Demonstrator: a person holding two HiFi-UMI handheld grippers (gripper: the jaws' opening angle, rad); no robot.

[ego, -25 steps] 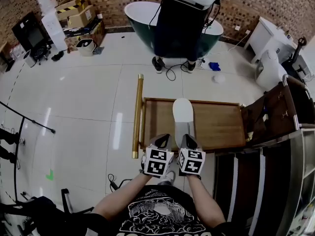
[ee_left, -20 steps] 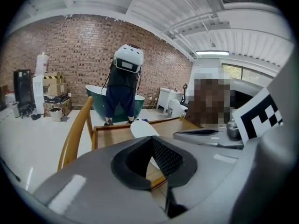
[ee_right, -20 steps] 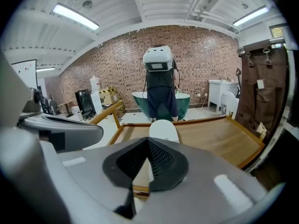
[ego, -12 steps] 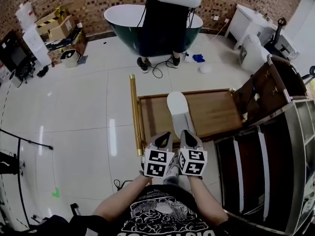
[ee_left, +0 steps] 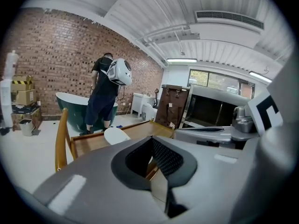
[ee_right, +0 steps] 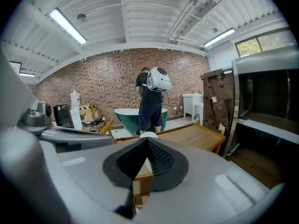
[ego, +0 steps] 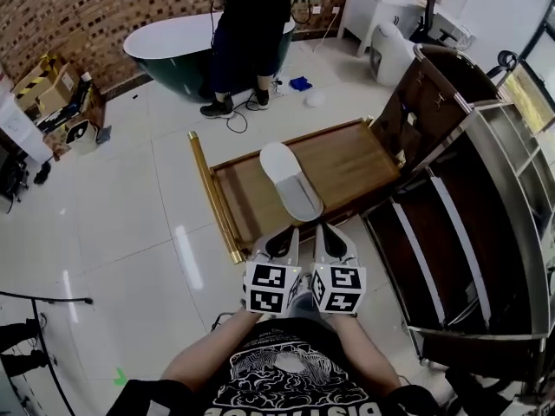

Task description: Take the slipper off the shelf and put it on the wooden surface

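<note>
The white slipper (ego: 290,180) lies on the wooden surface (ego: 351,159). The left gripper (ego: 285,237) and the right gripper (ego: 329,236) are side by side near it, both closed and holding nothing

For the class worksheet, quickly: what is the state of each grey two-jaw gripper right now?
Left gripper: closed, holding nothing.
Right gripper: closed, holding nothing; the white slipper lies apart on the brown wooden surface.

Matt wooden surface (ego: 347,159), glossy floor tiles (ego: 130,206), rough brick wall (ego: 87,7)
</note>
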